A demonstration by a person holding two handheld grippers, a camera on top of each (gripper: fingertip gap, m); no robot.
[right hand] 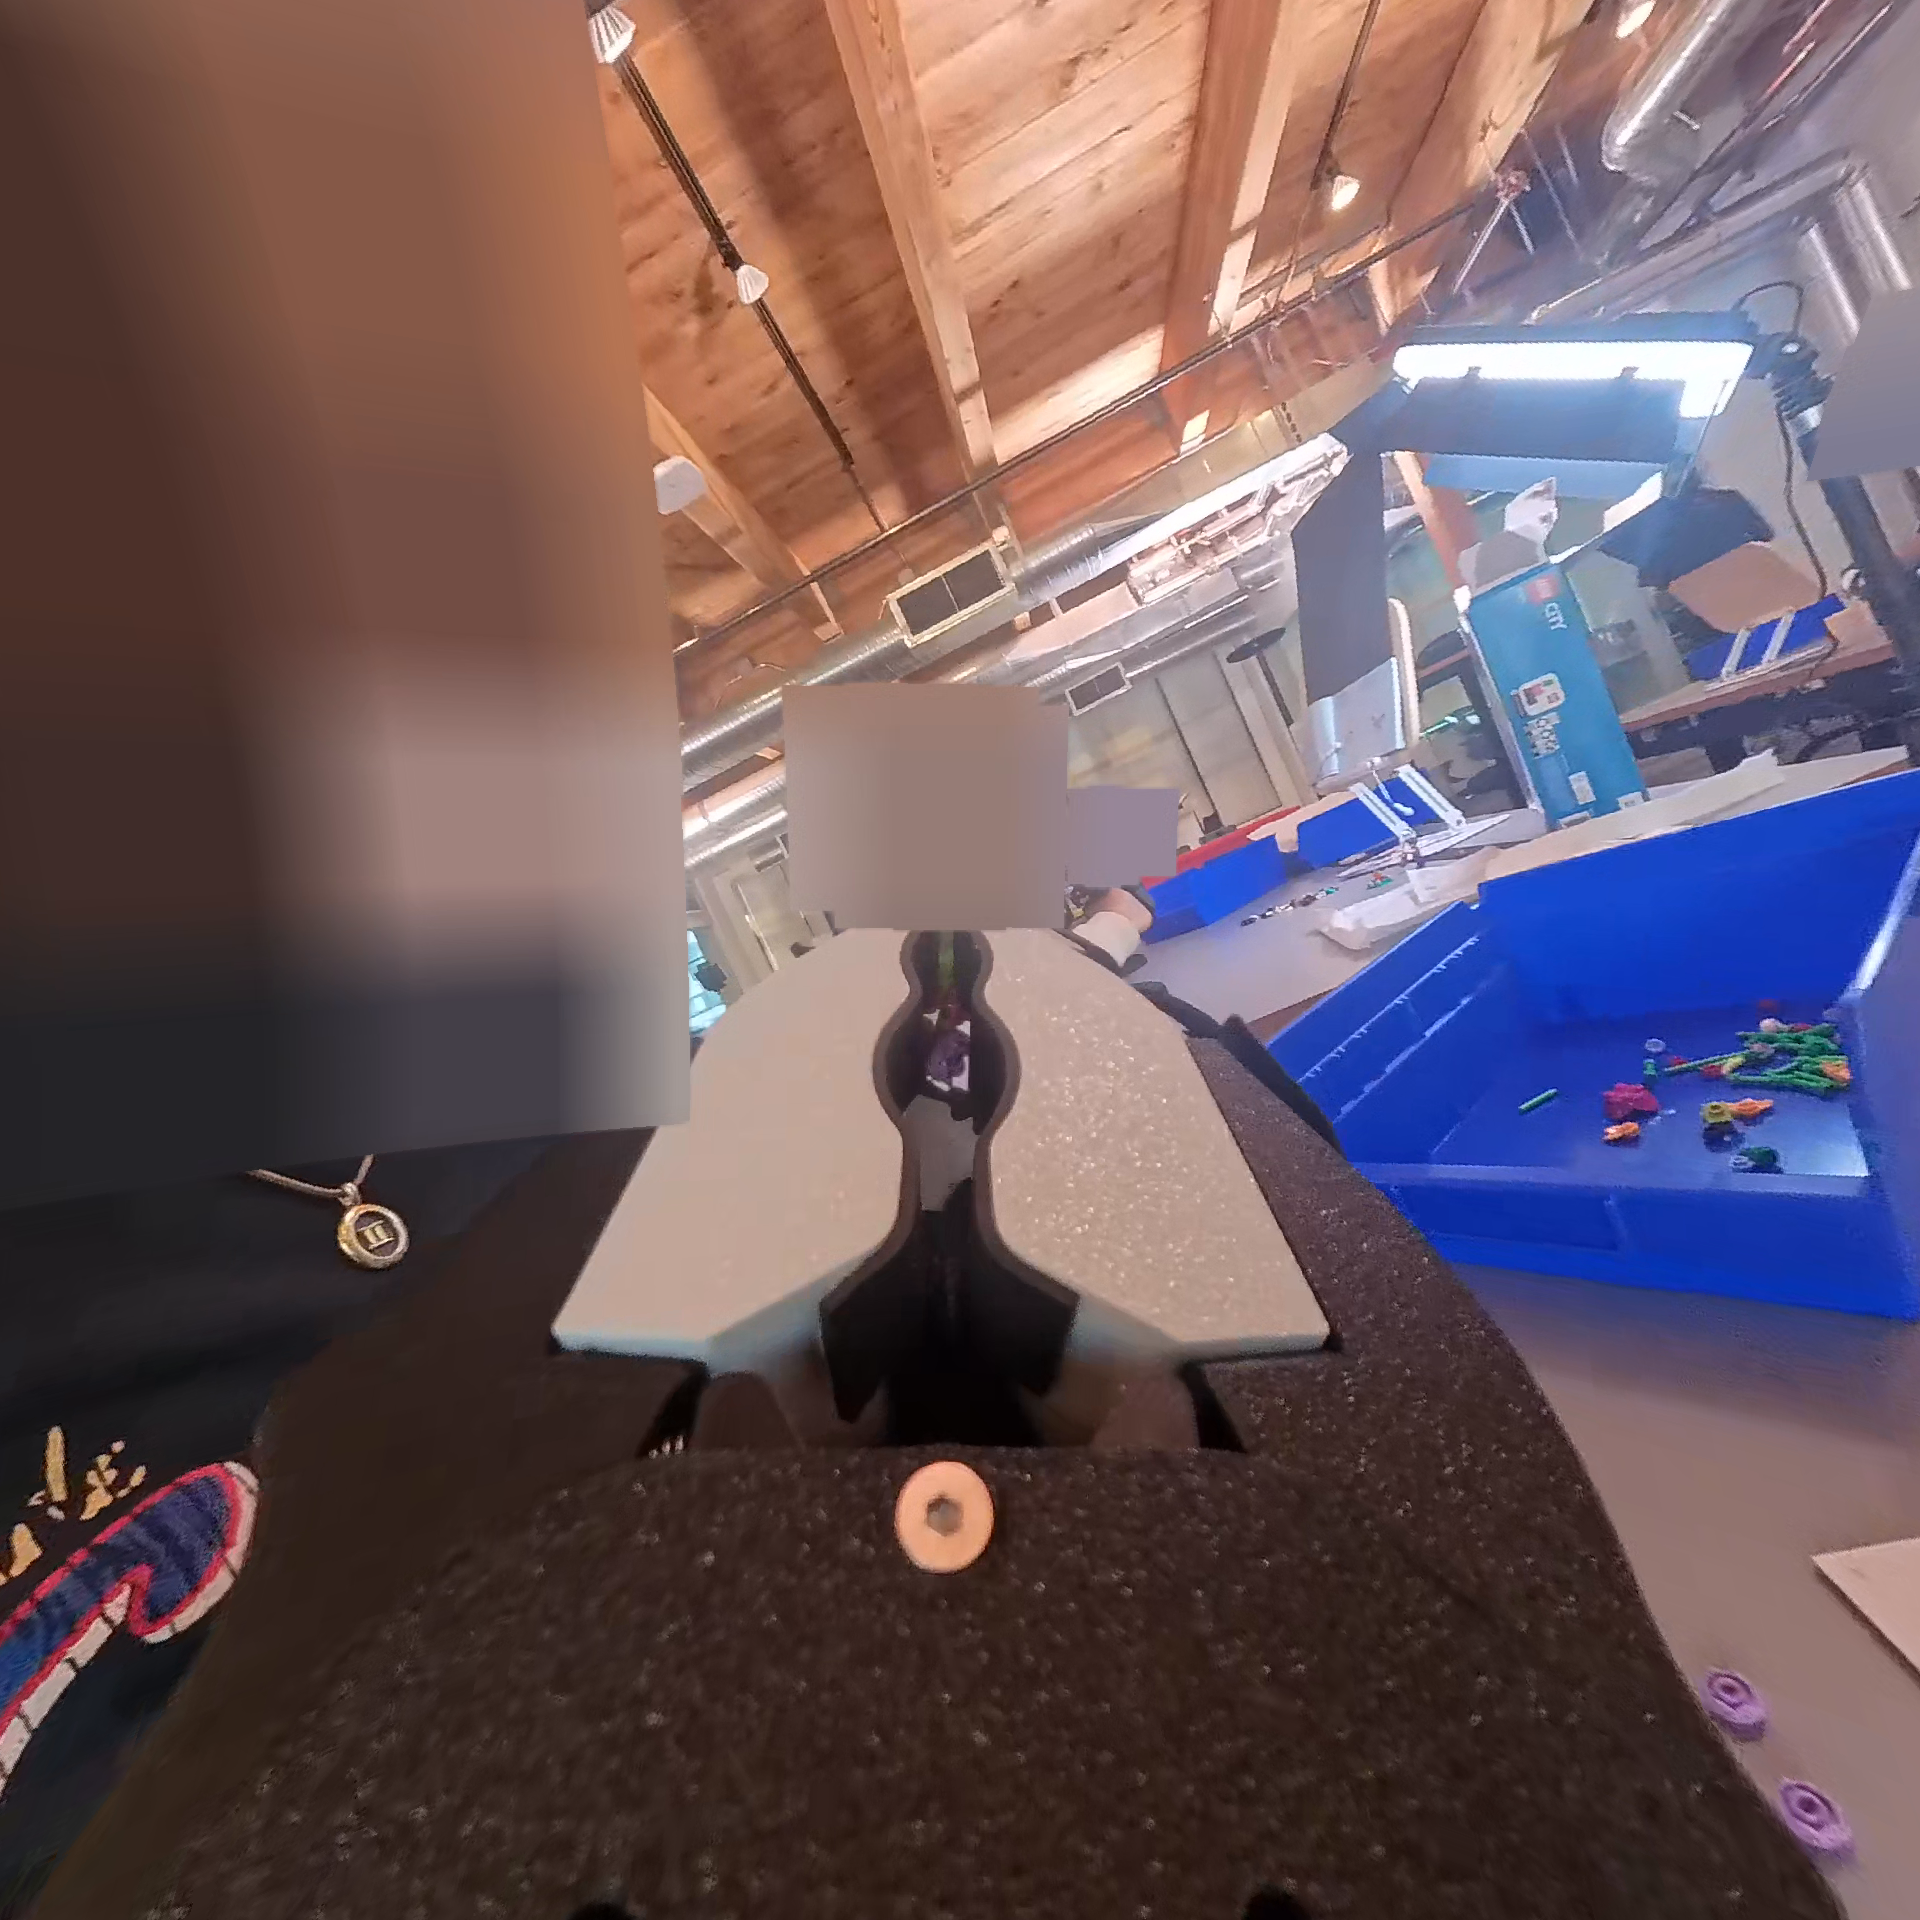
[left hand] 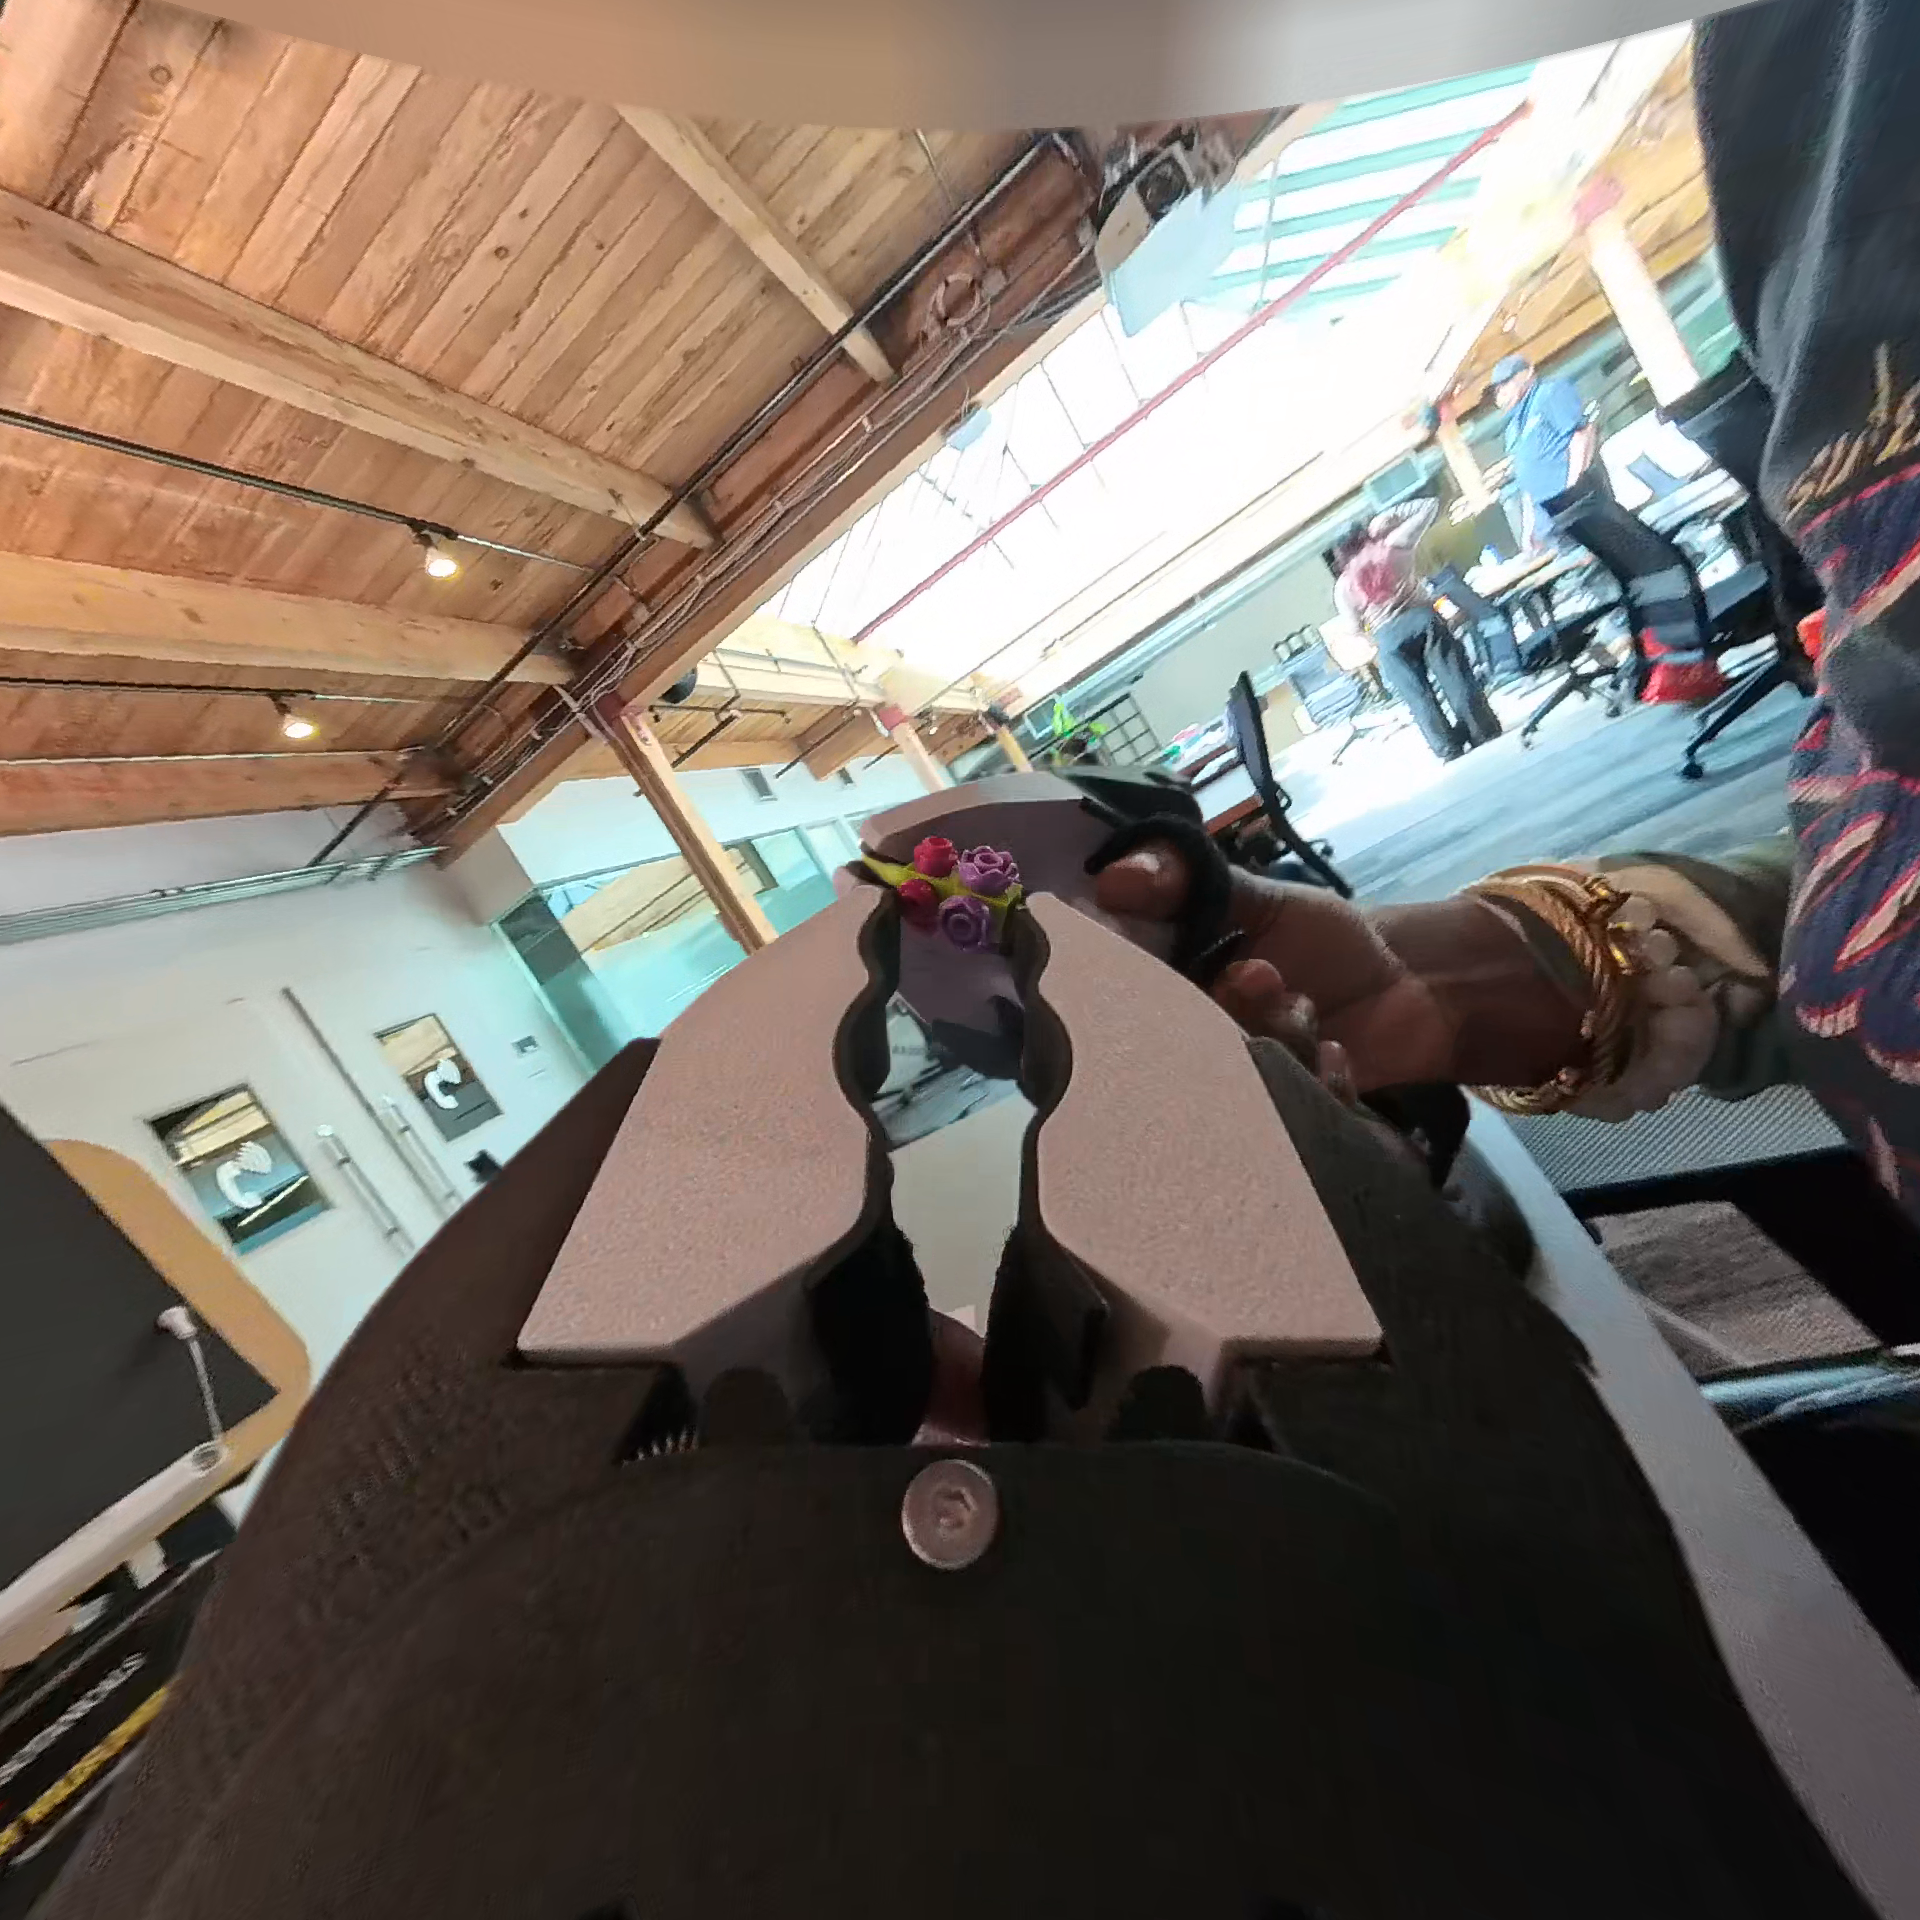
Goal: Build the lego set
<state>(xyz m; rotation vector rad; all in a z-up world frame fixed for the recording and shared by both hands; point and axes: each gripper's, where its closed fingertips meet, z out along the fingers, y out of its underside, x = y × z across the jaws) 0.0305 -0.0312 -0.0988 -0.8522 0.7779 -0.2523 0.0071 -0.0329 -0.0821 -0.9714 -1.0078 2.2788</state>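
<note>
Both tongs tilt up off the desk (right hand: 1558, 1403): the left tongs (left hand: 951, 925) pinch the flower piece (left hand: 961, 894), and the right tongs (right hand: 948, 951) pinch its other end.

Both wrist cameras sit close behind their tongs, tilted up toward the wooden ceiling (left hand: 416, 312). They share the flower piece (left hand: 961, 894), seen from opposite sides.
</note>
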